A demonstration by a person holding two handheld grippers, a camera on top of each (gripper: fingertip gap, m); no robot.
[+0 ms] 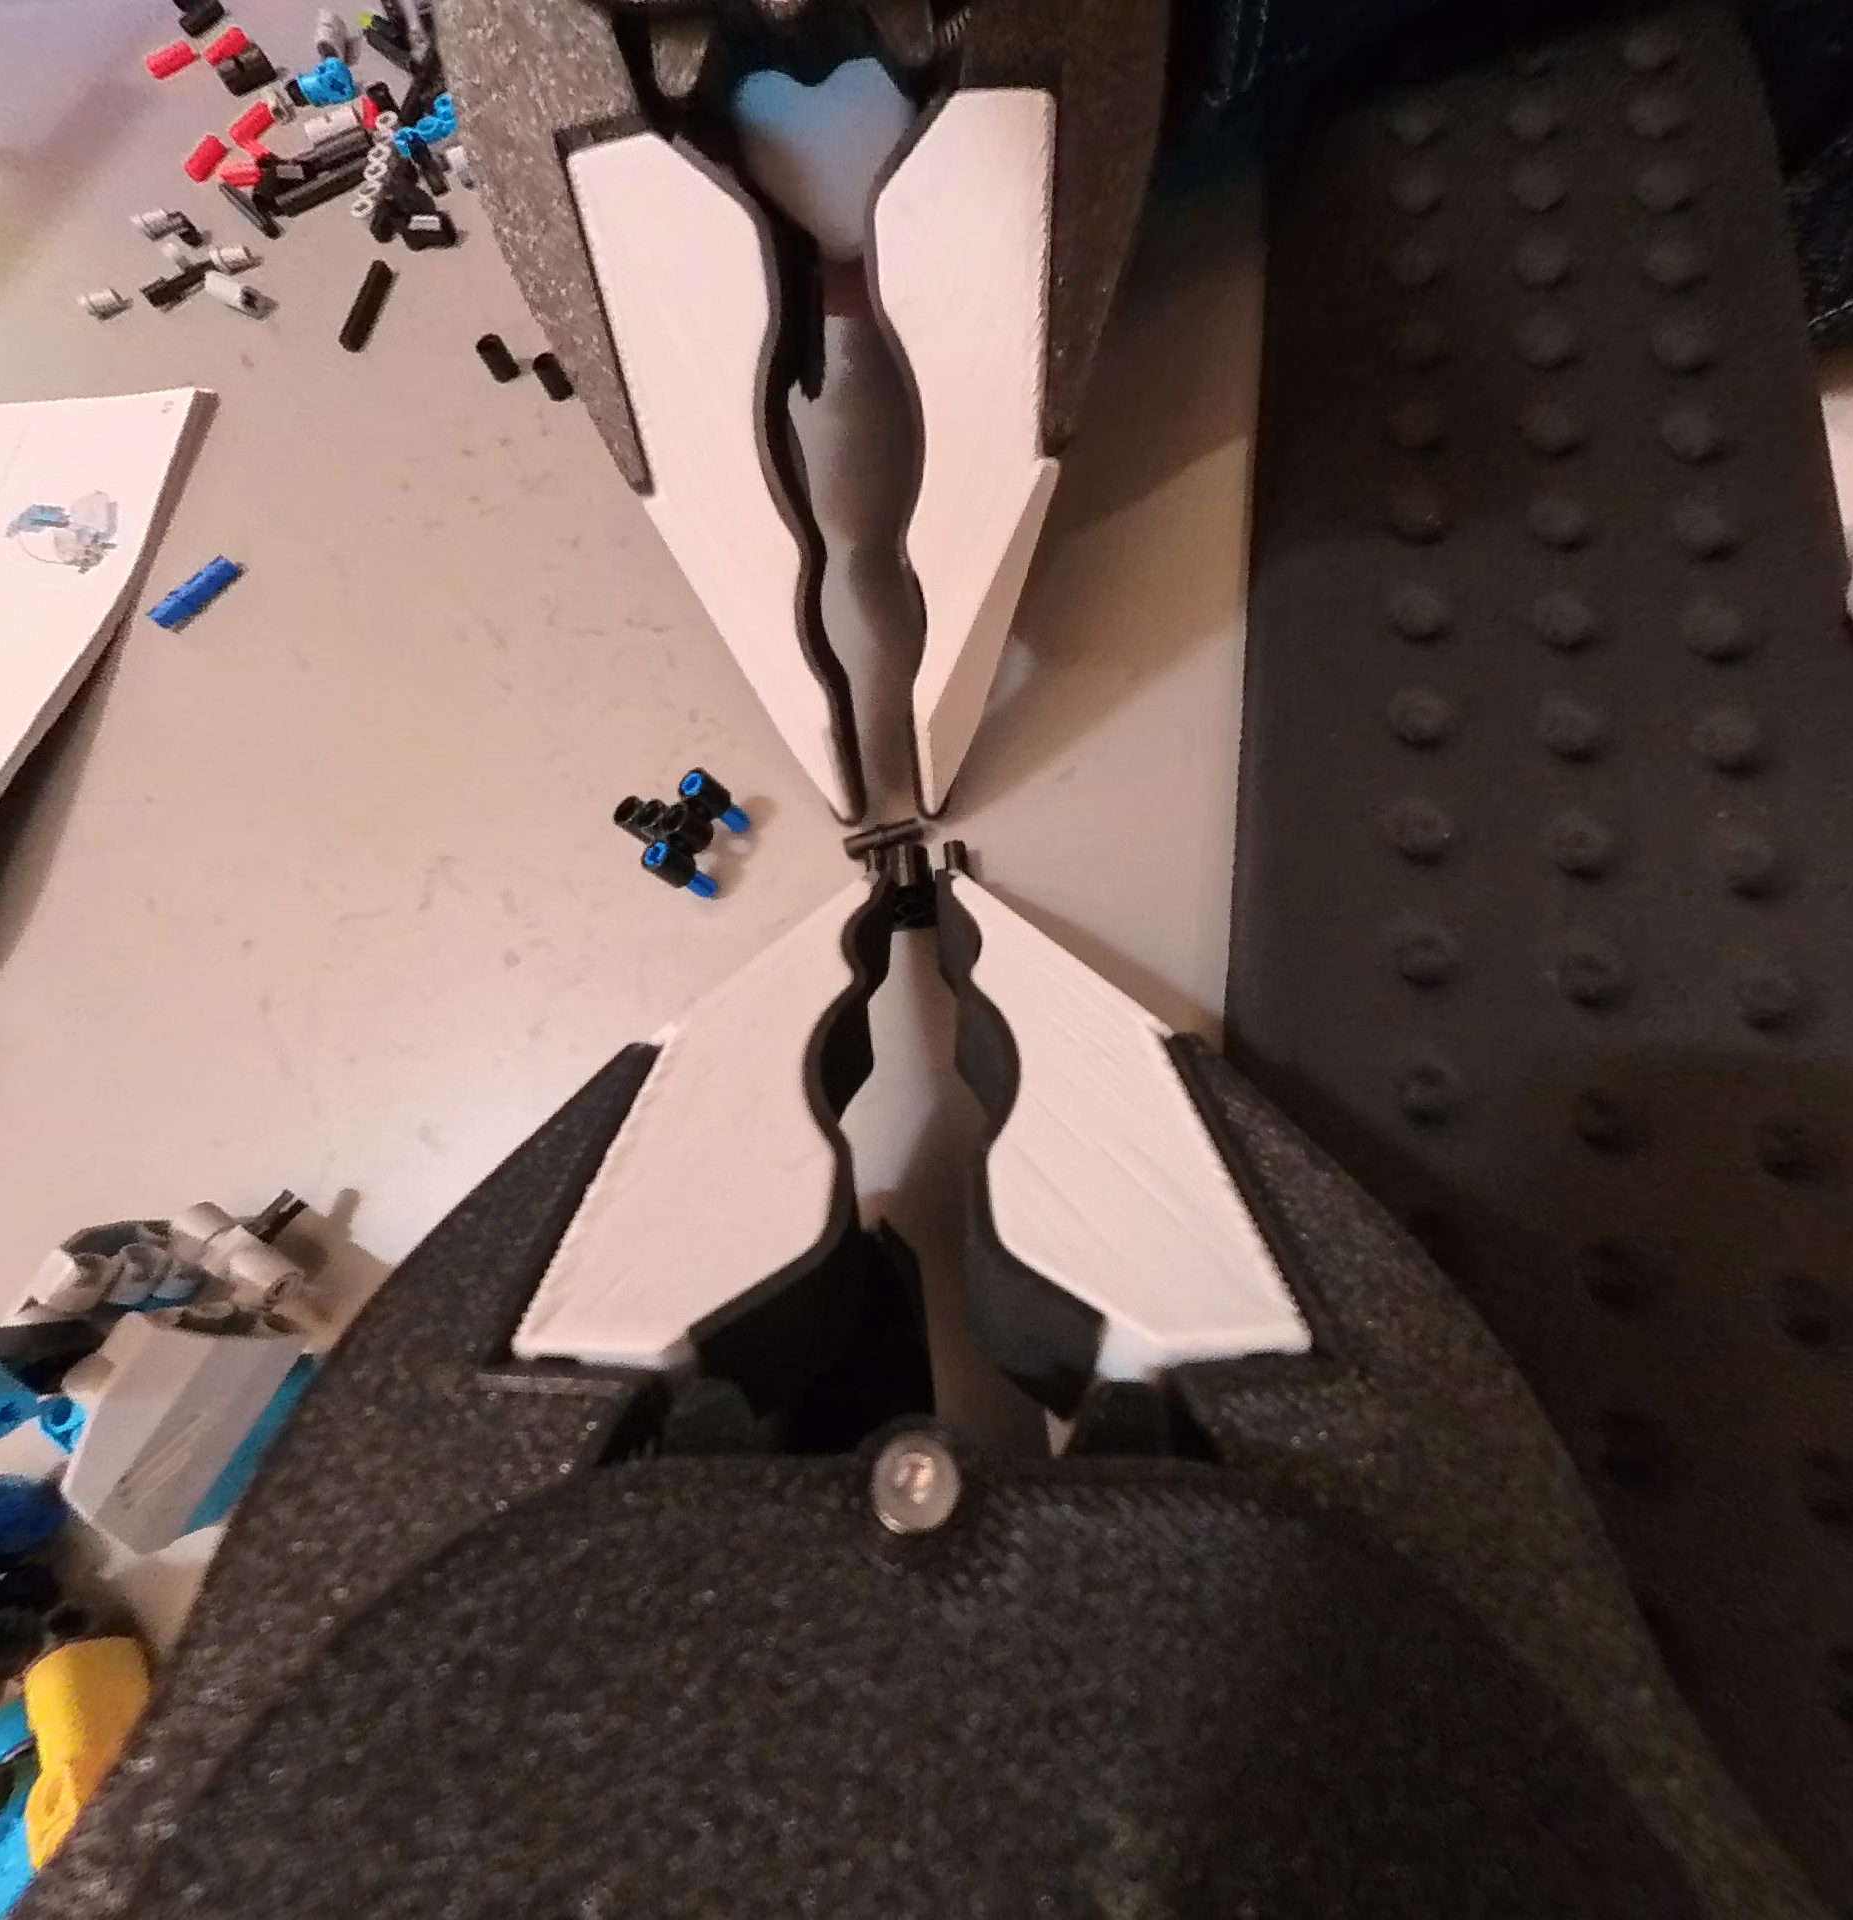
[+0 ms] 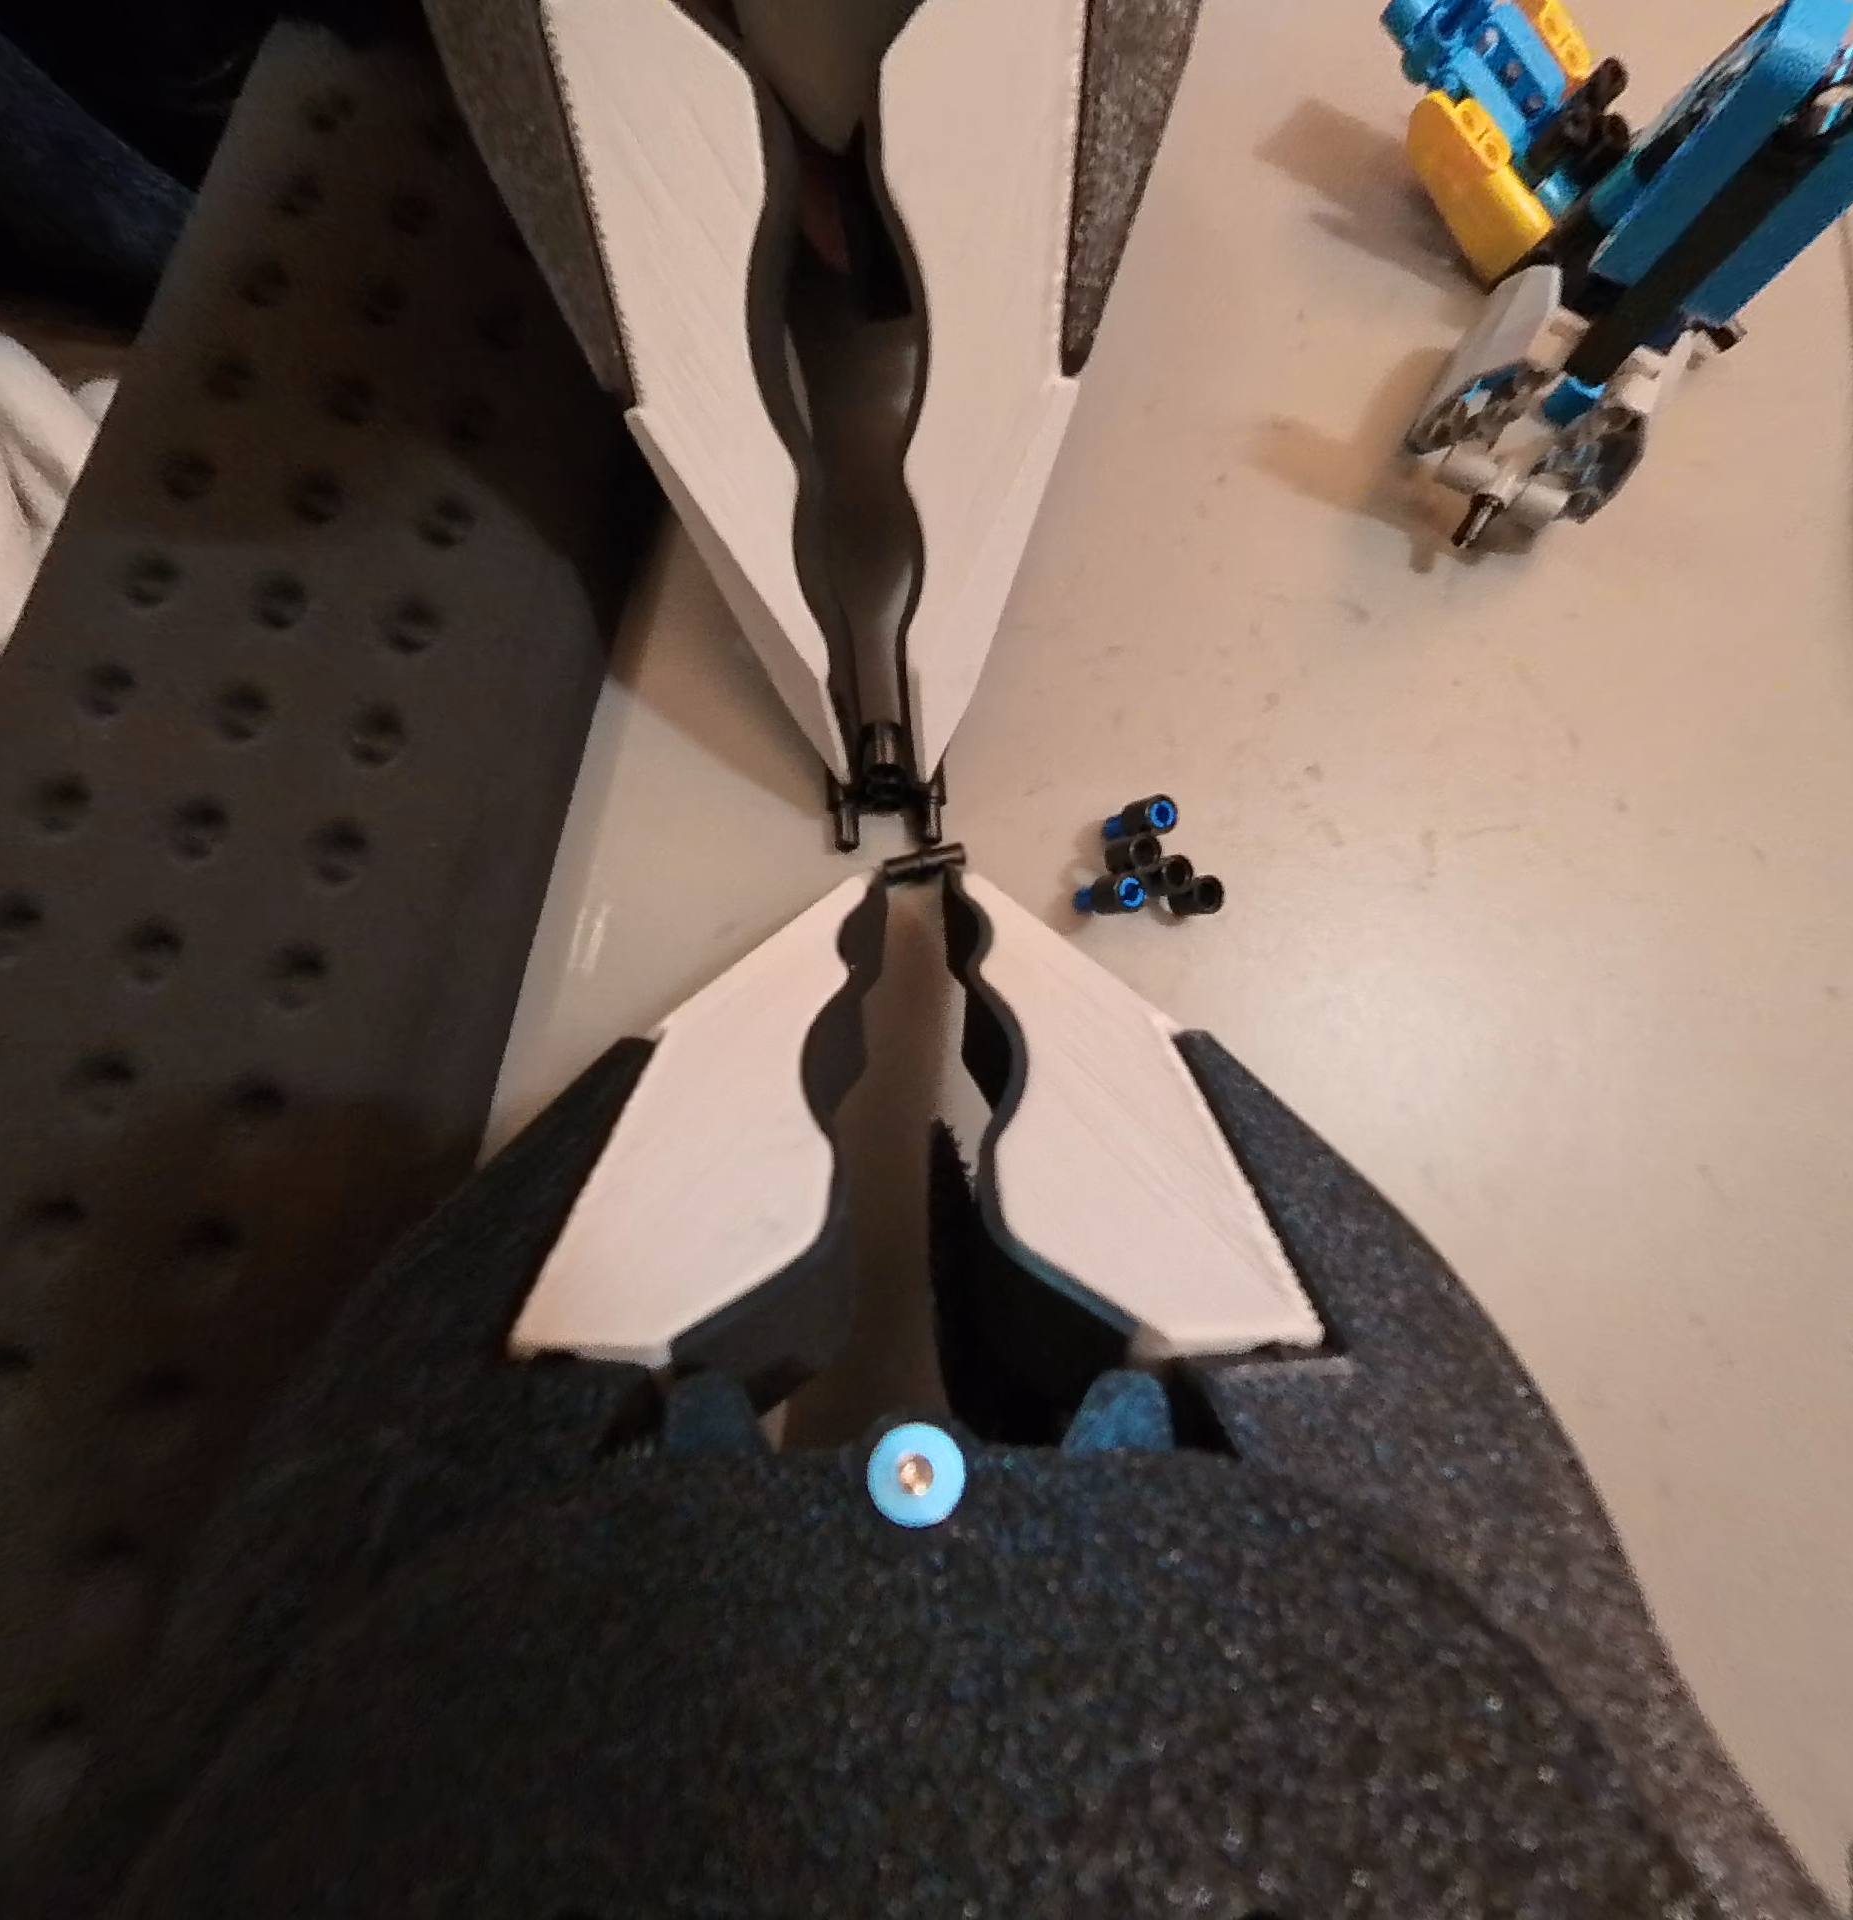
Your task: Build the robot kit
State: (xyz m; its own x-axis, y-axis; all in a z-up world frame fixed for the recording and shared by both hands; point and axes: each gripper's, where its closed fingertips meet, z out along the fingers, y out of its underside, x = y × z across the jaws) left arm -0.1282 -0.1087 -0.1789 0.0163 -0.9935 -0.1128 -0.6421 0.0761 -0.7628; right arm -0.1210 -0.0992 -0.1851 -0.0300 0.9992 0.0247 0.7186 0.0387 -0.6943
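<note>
Between the two facing pairs of tongs, tip to tip over the beige desk (image 1: 382,987), the left tongs (image 1: 906,894) pinch a forked black plastic connector (image 1: 898,875); the right tongs (image 2: 917,883) pinch a short black pin (image 2: 924,861), seemingly aligned for joining. Just beside lies a black-and-blue pin cluster (image 2: 1150,854).

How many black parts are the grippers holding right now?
2. A forked connector sits in the left gripper. A short pin lies crosswise at the tips of the right gripper. The two parts nearly meet; I can't tell if they touch.
</note>
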